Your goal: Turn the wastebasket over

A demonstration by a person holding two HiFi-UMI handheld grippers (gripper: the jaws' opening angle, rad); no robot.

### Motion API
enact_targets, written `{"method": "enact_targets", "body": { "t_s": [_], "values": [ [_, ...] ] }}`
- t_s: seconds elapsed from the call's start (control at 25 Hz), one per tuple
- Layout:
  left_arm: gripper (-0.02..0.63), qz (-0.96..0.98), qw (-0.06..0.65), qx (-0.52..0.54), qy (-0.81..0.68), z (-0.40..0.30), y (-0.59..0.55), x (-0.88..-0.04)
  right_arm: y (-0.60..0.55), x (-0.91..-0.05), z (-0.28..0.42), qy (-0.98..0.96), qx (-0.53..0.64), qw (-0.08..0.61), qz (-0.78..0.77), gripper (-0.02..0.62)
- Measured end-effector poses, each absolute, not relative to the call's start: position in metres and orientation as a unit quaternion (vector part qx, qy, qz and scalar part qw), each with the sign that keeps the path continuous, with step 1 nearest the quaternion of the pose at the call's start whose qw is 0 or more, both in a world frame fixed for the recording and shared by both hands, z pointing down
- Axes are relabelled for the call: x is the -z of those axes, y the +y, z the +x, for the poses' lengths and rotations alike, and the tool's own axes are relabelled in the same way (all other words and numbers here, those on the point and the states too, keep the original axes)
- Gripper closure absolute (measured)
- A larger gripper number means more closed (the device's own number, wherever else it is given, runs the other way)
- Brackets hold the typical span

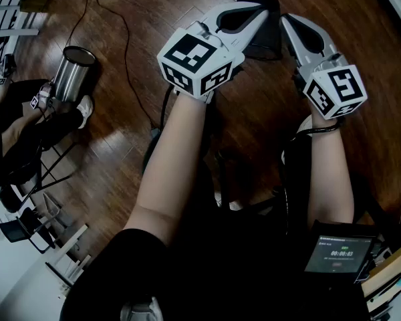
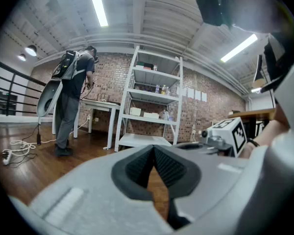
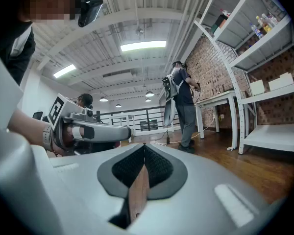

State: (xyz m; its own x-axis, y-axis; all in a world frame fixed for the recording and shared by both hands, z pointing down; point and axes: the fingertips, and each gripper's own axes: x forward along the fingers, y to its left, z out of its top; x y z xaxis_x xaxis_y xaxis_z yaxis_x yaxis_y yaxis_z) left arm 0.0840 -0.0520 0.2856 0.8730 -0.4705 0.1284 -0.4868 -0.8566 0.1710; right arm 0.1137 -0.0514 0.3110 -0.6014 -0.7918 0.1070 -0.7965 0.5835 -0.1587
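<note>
A dark wastebasket [image 1: 266, 40] stands on the wooden floor at the top of the head view, partly hidden behind both grippers. My left gripper [image 1: 262, 9] is held out level above its left side, jaws shut with nothing between them. My right gripper [image 1: 286, 19] hangs over its right side, also shut and empty. In the left gripper view the closed pads [image 2: 162, 166] meet at the tip and the right gripper [image 2: 226, 133] shows beside them. The right gripper view shows its own closed pads [image 3: 156, 167] and the left gripper [image 3: 90, 131]. Neither gripper view shows the wastebasket.
A shiny metal bin [image 1: 72, 74] stands at the left next to a seated person's legs [image 1: 33, 122]. Cables [image 1: 120, 39] trail over the floor. A white shelf unit [image 2: 149, 102], a table [image 2: 100, 106] and a standing person [image 2: 71, 102] are further off.
</note>
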Motion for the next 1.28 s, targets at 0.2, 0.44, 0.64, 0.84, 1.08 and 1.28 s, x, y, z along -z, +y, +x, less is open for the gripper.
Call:
{"method": "enact_targets", "body": {
  "t_s": [0.2, 0.44, 0.64, 0.84, 1.08, 1.28],
  "values": [
    [0.603, 0.963, 0.097, -0.035, -0.248, 0.085, -0.059, -0.277, -0.060, -0.304, 0.119, -0.887, -0.077, 0.016, 0.454, 0.584],
    [0.603, 0.962, 0.094, -0.044, -0.251, 0.077, -0.068, -0.276, -0.073, -0.299, 0.114, -0.889, -0.073, 0.015, 0.452, 0.584],
    [0.603, 0.960, 0.097, -0.039, -0.258, 0.067, -0.074, -0.267, -0.080, -0.298, 0.103, -0.891, -0.077, 0.022, 0.446, 0.584],
    [0.603, 0.958, 0.096, -0.042, -0.267, 0.067, -0.095, -0.273, -0.101, -0.309, 0.098, -0.896, -0.086, 0.022, 0.434, 0.584],
    [0.603, 0.953, 0.101, -0.046, -0.280, 0.066, -0.125, -0.284, -0.137, -0.321, 0.104, -0.892, -0.109, 0.009, 0.439, 0.584],
    [0.603, 0.951, 0.101, -0.051, -0.288, 0.071, -0.147, -0.299, -0.160, -0.336, 0.111, -0.892, -0.114, 0.006, 0.438, 0.584]
  ]
}}
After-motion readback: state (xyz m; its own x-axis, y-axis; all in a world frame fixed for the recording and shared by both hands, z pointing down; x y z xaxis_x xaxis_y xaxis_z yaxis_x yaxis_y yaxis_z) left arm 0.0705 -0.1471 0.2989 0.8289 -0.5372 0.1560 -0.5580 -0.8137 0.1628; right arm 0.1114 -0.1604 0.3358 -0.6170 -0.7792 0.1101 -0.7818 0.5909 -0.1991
